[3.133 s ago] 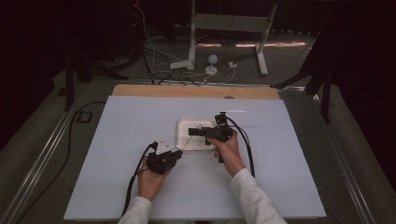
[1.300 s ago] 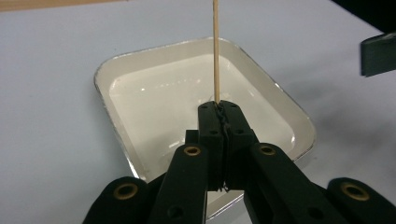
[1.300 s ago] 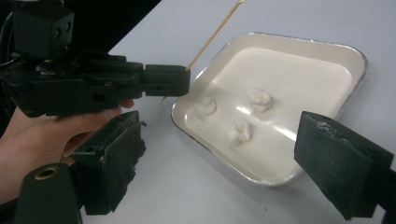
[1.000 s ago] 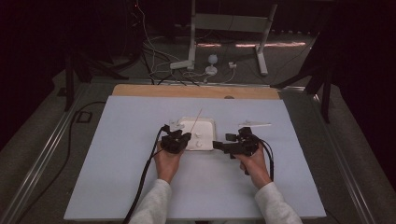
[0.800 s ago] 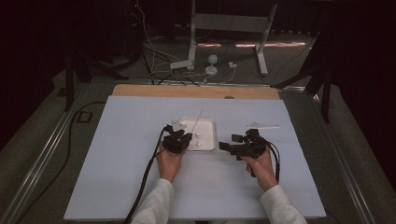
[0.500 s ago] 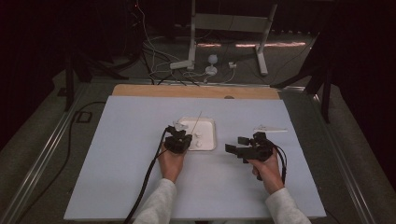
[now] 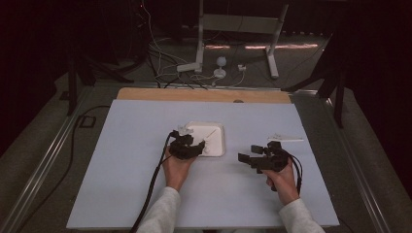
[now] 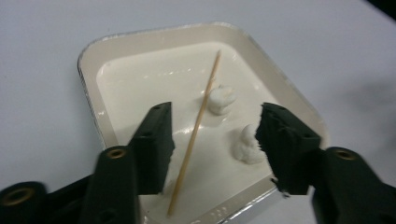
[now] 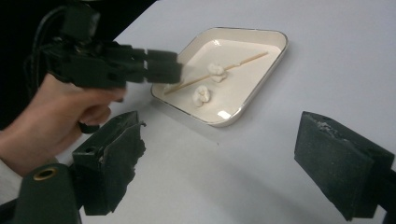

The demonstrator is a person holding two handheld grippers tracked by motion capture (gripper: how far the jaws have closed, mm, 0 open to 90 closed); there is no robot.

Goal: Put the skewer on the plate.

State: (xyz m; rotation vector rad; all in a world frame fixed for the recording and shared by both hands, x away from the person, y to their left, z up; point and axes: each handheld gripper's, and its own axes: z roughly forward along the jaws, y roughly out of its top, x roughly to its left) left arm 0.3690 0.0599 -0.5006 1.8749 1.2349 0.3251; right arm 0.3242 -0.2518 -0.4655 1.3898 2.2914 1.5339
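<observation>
My left gripper (image 8: 212, 144) has just been opening, jaws apart over one skewer (image 8: 196, 130) lying in the tray (image 8: 91, 88) mid-table, beside two white lumps (image 8: 222, 99); its tip is cut off. My right gripper (image 9: 217, 163) gapes empty.

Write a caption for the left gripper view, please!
Open left gripper above a white tray holding a wooden skewer.

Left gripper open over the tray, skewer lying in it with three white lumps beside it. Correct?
Not quite: there are two white lumps, not three, as the left gripper view shows. The rest holds: the left gripper, its jaws just opened, hangs over the tray, and the skewer lies in it.
</observation>
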